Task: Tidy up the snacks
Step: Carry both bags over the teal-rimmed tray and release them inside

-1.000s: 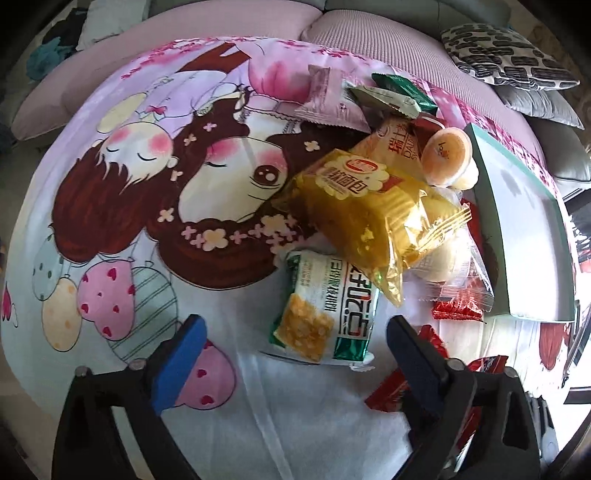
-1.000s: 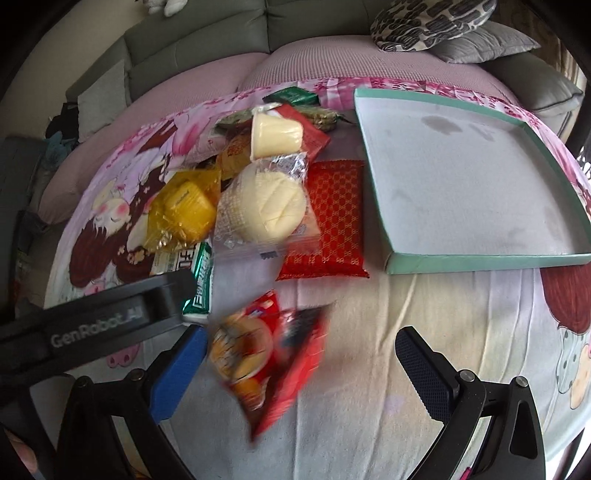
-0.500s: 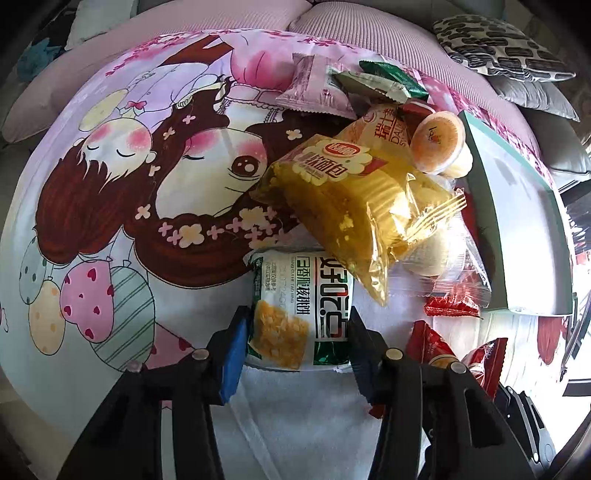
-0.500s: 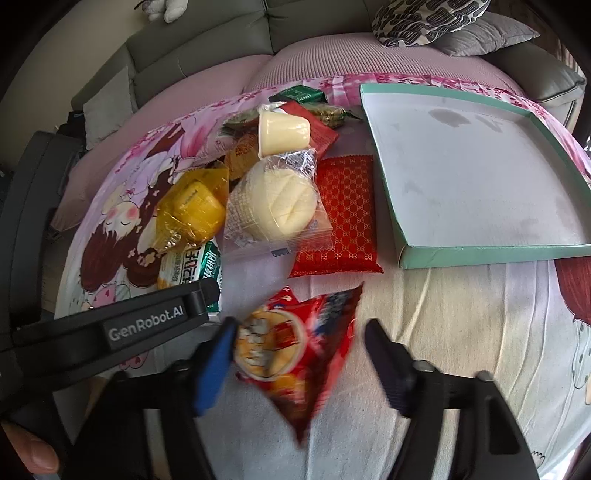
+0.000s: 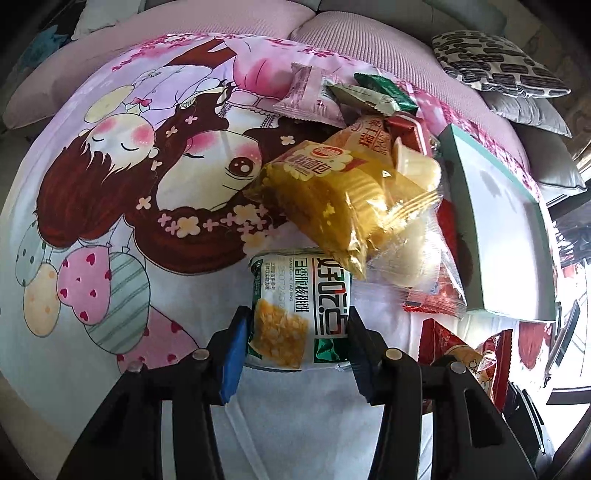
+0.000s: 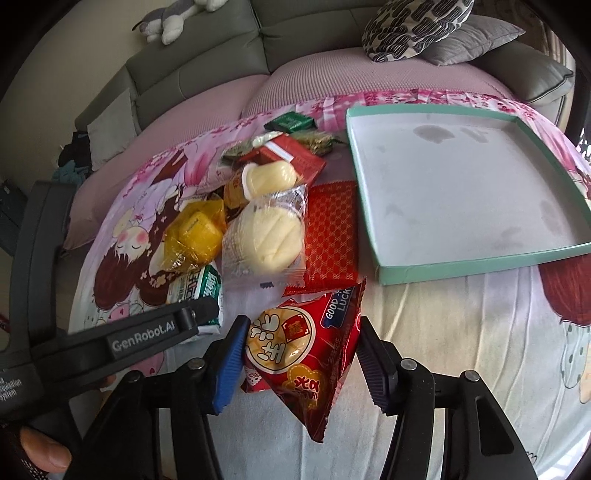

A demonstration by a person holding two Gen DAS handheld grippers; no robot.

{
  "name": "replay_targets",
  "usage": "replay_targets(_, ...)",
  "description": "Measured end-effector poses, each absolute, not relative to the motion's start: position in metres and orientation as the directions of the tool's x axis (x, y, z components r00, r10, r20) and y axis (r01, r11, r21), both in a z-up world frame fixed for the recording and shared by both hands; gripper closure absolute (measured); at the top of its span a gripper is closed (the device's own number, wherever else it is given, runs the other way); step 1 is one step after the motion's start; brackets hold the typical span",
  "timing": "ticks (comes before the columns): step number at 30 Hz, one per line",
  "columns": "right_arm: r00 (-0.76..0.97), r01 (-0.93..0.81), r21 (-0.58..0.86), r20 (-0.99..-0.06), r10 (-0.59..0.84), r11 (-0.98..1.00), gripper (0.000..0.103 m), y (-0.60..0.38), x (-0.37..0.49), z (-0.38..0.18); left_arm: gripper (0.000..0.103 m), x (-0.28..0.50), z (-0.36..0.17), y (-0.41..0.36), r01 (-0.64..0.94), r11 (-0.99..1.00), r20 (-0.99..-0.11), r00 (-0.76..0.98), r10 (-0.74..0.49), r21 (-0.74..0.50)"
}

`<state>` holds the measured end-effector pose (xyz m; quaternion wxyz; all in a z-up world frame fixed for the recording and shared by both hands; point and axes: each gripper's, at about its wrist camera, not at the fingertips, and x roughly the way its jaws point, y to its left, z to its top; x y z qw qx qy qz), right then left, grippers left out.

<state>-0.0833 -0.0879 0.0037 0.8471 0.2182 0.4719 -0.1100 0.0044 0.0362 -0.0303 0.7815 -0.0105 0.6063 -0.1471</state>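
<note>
My left gripper (image 5: 295, 332) is shut on a green-and-white snack packet (image 5: 301, 310) at the near edge of a snack pile. My right gripper (image 6: 301, 343) is shut on a red snack bag (image 6: 306, 354), which hangs a little below the fingers. The pile holds a yellow bread pack (image 5: 332, 199), a clear-wrapped bun (image 6: 266, 240), a jelly cup (image 6: 269, 177) and a red patterned packet (image 6: 332, 236). A shallow mint-green box tray (image 6: 476, 264) lies to the right of the pile with nothing in it.
Everything lies on a cartoon-print sheet (image 5: 129, 166) over a sofa seat. Patterned and grey cushions (image 6: 424, 26) sit behind the tray. Small pink, green and red packets (image 5: 314, 96) lie at the pile's far side. The left tool's body (image 6: 110, 339) crosses the right view.
Both grippers went from open to shut. The left one closed on the green-and-white packet and the right one closed on the red bag and raised it off the sheet.
</note>
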Motion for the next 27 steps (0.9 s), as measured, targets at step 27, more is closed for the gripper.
replay_targets(27, 0.6, 0.455, 0.287, -0.799, -0.051, 0.843, 0.043, -0.116, -0.11, 0.035, 0.052, -0.04, 0.018, 0.053, 0.222, 0.95, -0.903, 0.325, -0.283, -0.218)
